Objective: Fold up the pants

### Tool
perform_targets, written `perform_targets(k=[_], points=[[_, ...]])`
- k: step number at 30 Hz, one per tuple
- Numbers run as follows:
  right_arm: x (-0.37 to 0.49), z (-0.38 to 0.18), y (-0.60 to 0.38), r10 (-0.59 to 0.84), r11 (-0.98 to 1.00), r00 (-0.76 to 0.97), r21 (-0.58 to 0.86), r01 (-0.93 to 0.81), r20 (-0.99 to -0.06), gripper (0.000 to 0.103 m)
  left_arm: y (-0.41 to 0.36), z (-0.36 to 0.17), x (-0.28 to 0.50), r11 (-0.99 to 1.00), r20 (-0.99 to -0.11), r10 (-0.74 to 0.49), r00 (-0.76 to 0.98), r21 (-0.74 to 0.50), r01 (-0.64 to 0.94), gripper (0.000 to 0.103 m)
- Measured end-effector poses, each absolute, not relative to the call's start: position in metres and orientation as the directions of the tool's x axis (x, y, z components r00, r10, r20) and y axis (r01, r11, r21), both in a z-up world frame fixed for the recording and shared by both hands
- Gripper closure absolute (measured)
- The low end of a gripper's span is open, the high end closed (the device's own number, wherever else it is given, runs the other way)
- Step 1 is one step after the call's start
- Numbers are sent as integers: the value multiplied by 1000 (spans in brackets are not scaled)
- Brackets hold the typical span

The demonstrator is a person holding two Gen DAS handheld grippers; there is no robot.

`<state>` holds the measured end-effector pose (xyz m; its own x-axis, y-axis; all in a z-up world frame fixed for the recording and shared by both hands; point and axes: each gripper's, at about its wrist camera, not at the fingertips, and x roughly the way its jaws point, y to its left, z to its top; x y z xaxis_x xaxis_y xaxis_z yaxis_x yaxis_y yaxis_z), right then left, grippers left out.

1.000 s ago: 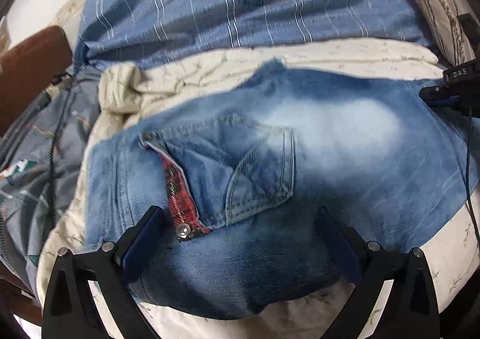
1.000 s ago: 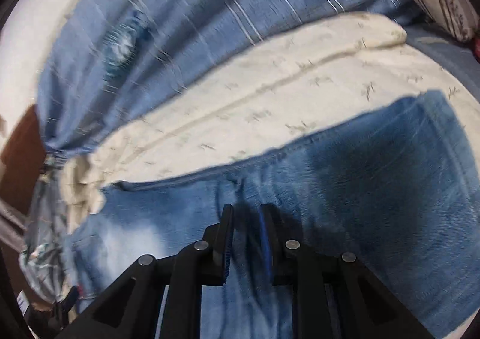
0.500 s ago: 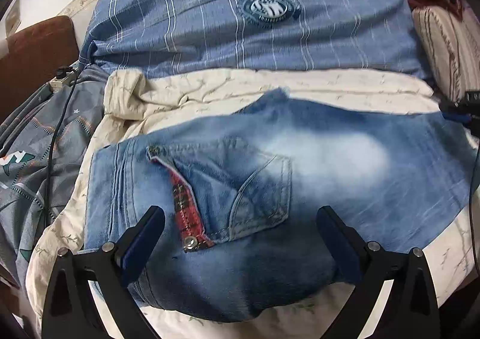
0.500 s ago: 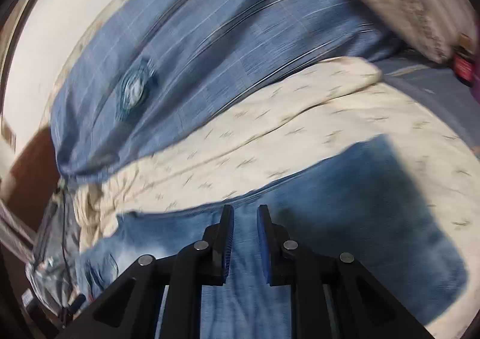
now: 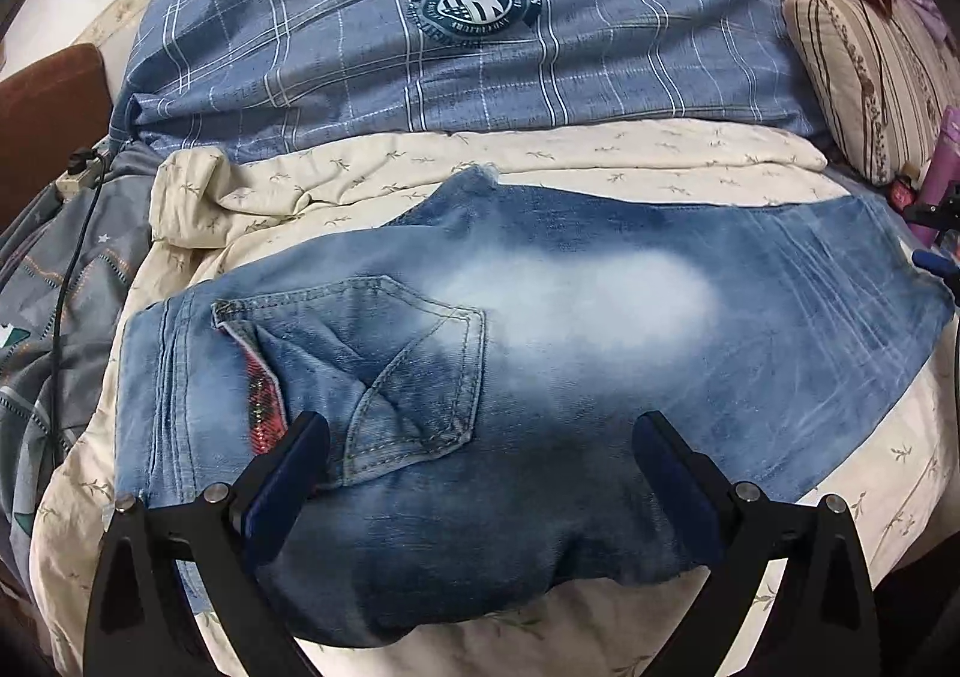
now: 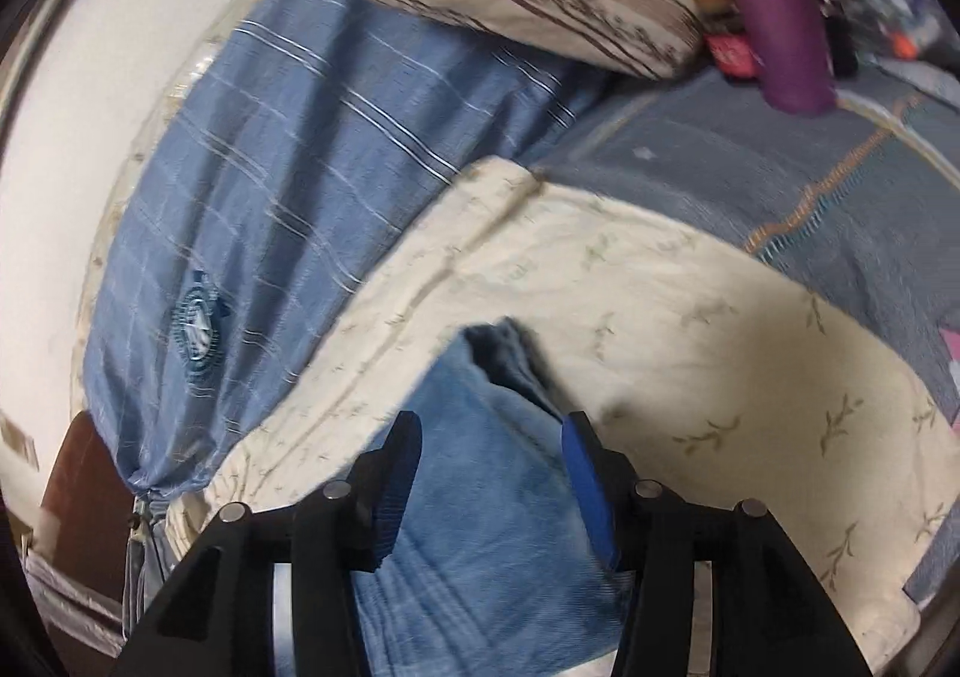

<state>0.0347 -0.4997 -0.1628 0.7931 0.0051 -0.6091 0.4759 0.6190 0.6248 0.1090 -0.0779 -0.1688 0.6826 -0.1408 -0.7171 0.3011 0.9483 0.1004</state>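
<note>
Faded blue jeans (image 5: 570, 317) lie folded lengthwise on a cream sheet, waist and back pocket (image 5: 414, 377) to the left, leg end to the right. My left gripper (image 5: 480, 449) hovers open over the seat area, with one finger by the pocket and nothing pinched. In the right wrist view my right gripper (image 6: 492, 437) is at the leg end (image 6: 480, 473). Its jaws are opening, and the denim lies loose between the pads. A bit of that gripper (image 5: 933, 257) shows at the right edge of the left wrist view.
A blue plaid pillow (image 5: 480, 47) lies behind the jeans, and a striped pillow (image 5: 870, 77) sits at the back right. Grey bedding (image 5: 48, 287) with a black cable (image 5: 66, 257) lies on the left. A purple tube (image 6: 774, 5) stands near the striped pillow. The cream sheet (image 6: 690, 365) surrounds the jeans.
My right gripper has slid along the leg to its end and rolled, and its jaws have parted from nearly shut. The leg end now lies farther right. The left gripper has stayed in place, open.
</note>
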Motion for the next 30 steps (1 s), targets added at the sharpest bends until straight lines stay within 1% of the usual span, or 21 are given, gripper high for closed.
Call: perform_targets(k=[2, 4, 6, 10, 16, 19, 24, 30], points=[[39, -175, -503, 17, 601, 756, 611, 515, -654, 50, -82, -173, 110, 944, -726, -132, 675, 117, 310, 2], [39, -177, -502, -7, 604, 744, 590, 536, -668, 50, -86, -177, 110, 936, -732, -113, 672, 148, 318, 2], [33, -174, -503, -20, 597, 758, 601, 532, -652, 50, -88, -177, 108, 932, -729, -111, 675, 161, 326, 2], [10, -160, -502, -52, 596, 805, 629, 499, -590, 50, -81, -171, 110, 942, -720, -134, 681, 121, 314, 2], [-27, -150, -500, -96, 572, 833, 654, 494, -546, 50, -71, -164, 111, 958, -706, -146, 693, 73, 276, 2], [-39, -153, -496, -68, 553, 837, 678, 484, -542, 50, -70, -162, 110, 960, -701, -146, 698, 72, 272, 2], [-43, -165, -484, -4, 535, 824, 694, 481, -567, 50, -65, -158, 107, 961, -693, -156, 704, 59, 271, 2], [-40, -176, -474, 28, 520, 800, 692, 501, -600, 50, -60, -154, 100, 957, -688, -191, 700, 28, 288, 2]])
